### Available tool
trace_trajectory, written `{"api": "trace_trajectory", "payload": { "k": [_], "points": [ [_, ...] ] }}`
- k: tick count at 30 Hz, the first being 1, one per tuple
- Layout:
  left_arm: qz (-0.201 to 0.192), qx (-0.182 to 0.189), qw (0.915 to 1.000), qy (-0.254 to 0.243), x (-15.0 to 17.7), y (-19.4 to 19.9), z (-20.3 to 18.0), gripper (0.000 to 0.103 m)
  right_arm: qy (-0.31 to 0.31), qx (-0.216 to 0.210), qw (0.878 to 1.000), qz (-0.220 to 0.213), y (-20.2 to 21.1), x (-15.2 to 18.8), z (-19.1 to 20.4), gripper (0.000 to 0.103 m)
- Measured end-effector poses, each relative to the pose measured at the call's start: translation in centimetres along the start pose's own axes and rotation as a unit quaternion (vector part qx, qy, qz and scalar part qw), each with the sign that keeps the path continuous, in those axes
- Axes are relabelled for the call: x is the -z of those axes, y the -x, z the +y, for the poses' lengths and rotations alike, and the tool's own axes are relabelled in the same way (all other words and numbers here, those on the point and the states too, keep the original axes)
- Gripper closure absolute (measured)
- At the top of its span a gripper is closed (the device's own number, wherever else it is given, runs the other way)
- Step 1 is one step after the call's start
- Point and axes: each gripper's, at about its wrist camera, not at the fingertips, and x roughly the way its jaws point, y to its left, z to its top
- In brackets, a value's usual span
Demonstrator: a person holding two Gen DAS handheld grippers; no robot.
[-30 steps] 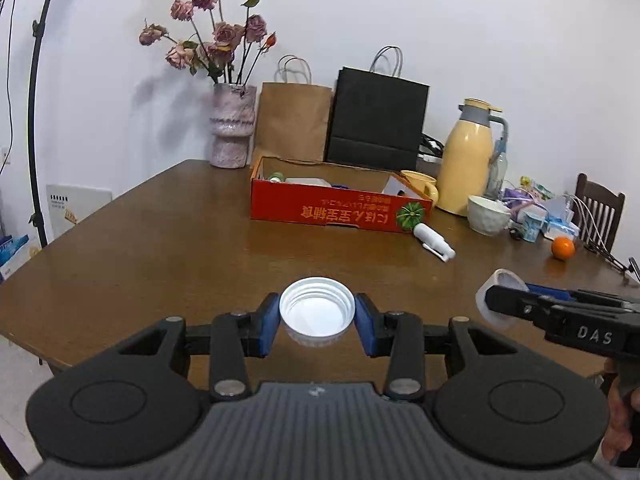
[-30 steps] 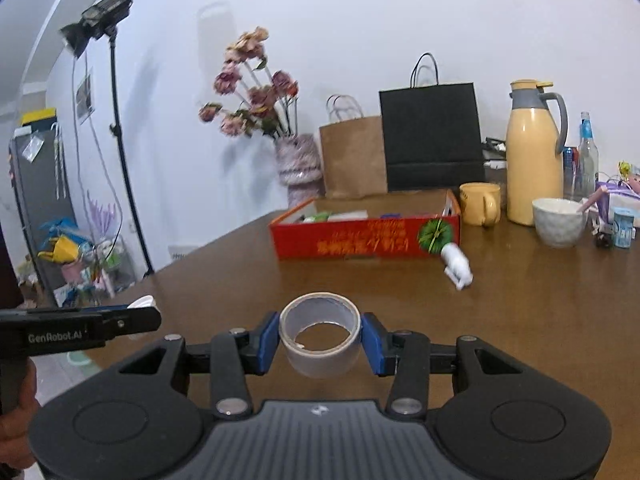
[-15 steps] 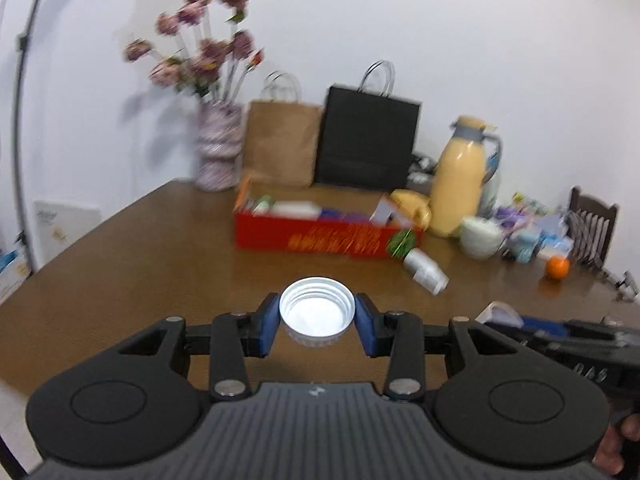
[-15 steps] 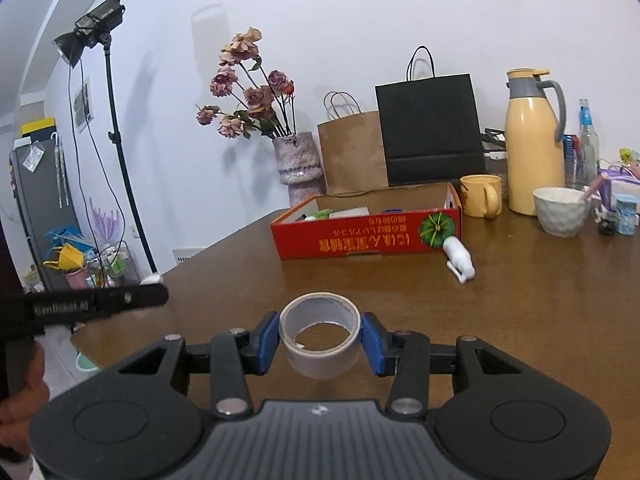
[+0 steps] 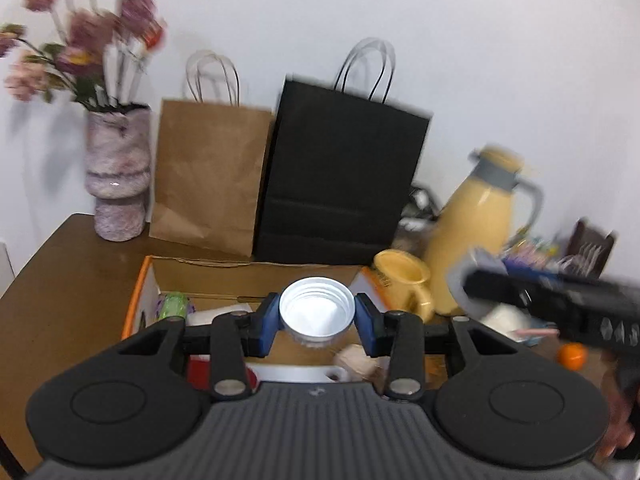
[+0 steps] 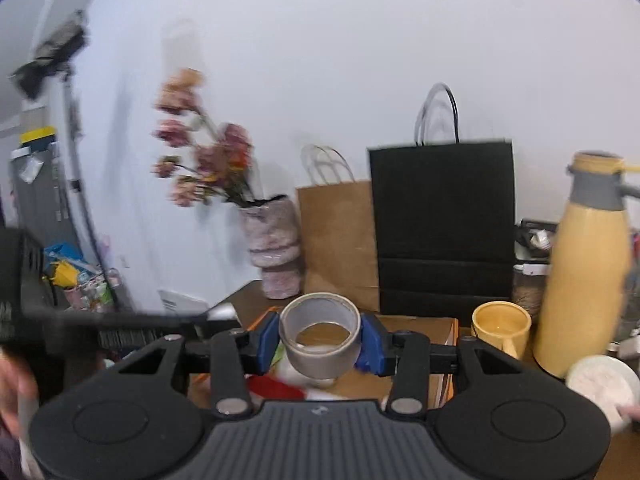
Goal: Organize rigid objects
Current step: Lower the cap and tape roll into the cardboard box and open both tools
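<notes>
Left tongs point(image 5: 317, 317): closed on a white jar lid point(image 5: 317, 312), blue pads pressed to its rim at 9 and 3 o'clock. The lid's open, threaded side faces the camera and somewhat upward; its axis runs roughly along the fingers, tilted up. It is held in the air over the open cardboard box point(image 5: 256, 276), whose orange-edged wall shows at 9 o'clock of the lid.

Right tongs point(image 6: 319, 338): closed on a grey tape roll point(image 6: 320, 336), pads on its outer wall at 9 and 3 o'clock. The roll's bore stands near upright, tipped toward the camera, so the opening shows from above. It also hangs over the box point(image 6: 420, 326), clear of the contents below.

Box contents in the left wrist view: a green item point(image 5: 173, 306) at the near-left corner, white and red objects partly hidden by the tool body; identity cannot be told.

Surroundings on the desk point(image 5: 60, 300): yellow mug point(image 5: 404, 284) just beside the box at 3 o'clock, yellow thermos point(image 5: 480, 224) beyond it, black bag point(image 5: 340, 184) and brown bag point(image 5: 208, 172) behind the box at 12 o'clock, flower vase point(image 5: 118, 176) at 10 o'clock, an orange point(image 5: 572, 354) at 4 o'clock. Both views are motion-blurred.
</notes>
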Motion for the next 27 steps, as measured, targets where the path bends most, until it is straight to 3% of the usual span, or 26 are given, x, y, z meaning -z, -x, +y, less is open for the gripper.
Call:
{"api": "trace_trajectory", "payload": {
  "k": [5,10,18,23,27],
  "points": [
    [0.063,-0.013,0.998,0.004,0.9,-9.1,1.6,0.063,-0.024,0.02,0.997,0.073,-11.0,0.5,-2.7,0.06],
    [0.095,-0.015,0.9953,-0.006,2.9,-14.5,2.3,0.063,-0.049,0.034,0.99,0.13,-17.9,3.6,-4.7,0.06],
    [0.124,-0.002,0.9923,0.001,4.4,-17.9,2.7,0.062,-0.067,0.043,0.982,0.173,-20.3,6.4,-6.1,0.059],
    [0.123,-0.01,0.9924,0.009,4.0,-17.4,2.7,0.054,-0.074,0.045,0.98,0.178,-19.5,5.8,-6.0,0.057],
    [0.111,-0.017,0.9935,0.017,3.1,-15.3,3.1,0.044,-0.066,0.057,0.984,0.155,-17.4,4.5,-5.5,0.052]
  ]
}}
